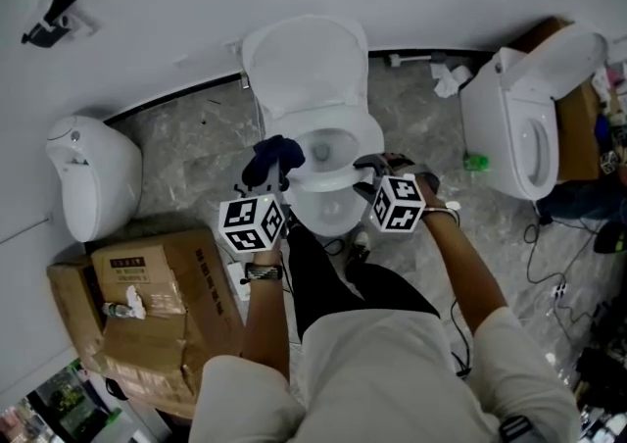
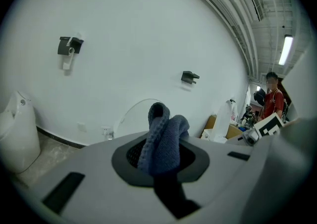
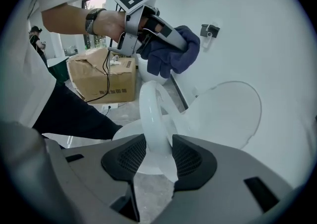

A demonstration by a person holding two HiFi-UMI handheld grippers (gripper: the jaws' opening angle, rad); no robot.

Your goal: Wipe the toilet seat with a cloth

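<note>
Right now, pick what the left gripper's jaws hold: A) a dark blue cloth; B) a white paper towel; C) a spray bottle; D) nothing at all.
A: in the left gripper view, the jaws of the left gripper are shut on a bunched dark blue cloth that sticks up from between them.
</note>
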